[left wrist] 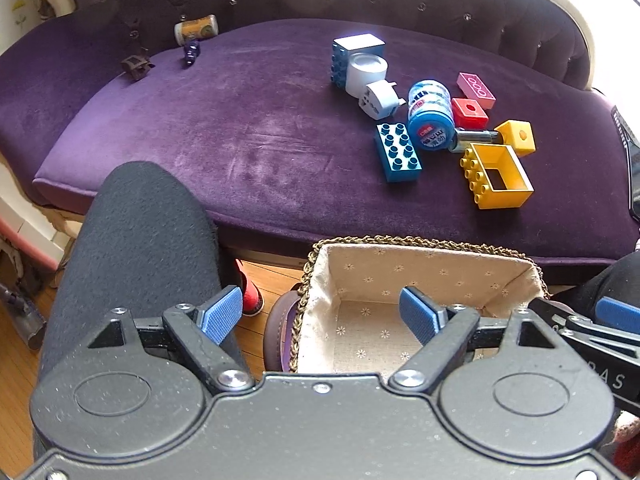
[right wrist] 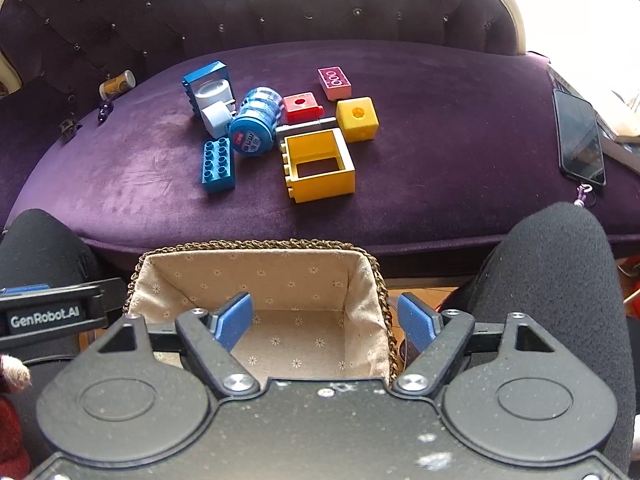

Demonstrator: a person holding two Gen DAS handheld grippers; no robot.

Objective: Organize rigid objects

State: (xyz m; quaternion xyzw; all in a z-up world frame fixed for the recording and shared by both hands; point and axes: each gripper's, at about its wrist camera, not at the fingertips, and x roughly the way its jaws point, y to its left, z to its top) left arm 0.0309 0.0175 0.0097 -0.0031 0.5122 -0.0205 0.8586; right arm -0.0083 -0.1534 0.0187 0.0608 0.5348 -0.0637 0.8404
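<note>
A pile of toys lies on the purple sofa cushion (left wrist: pixel 240 128): a flat blue brick (left wrist: pixel 398 151) (right wrist: pixel 218 165), a hollow yellow brick (left wrist: pixel 498 176) (right wrist: pixel 320 164), a blue-capped bottle (left wrist: pixel 430 118) (right wrist: pixel 256 124), a red block (left wrist: pixel 469 113), a yellow cube (left wrist: pixel 516 136), a pink brick (left wrist: pixel 476 90) and a white plug adapter (left wrist: pixel 378 98). In front of the sofa stands an empty cloth-lined basket (left wrist: pixel 420 248) (right wrist: pixel 256 245). My left gripper (left wrist: pixel 320 314) is open over the basket's left rim. My right gripper (right wrist: pixel 326 320) is open over its right rim. Neither holds anything.
A person's dark-clad knees (left wrist: pixel 136 240) (right wrist: pixel 552 280) flank the basket. A phone (right wrist: pixel 580 140) lies at the cushion's right end. A small labelled bottle (left wrist: pixel 196 29) and dark trinkets sit at the far left by the tufted backrest. Wooden floor lies below.
</note>
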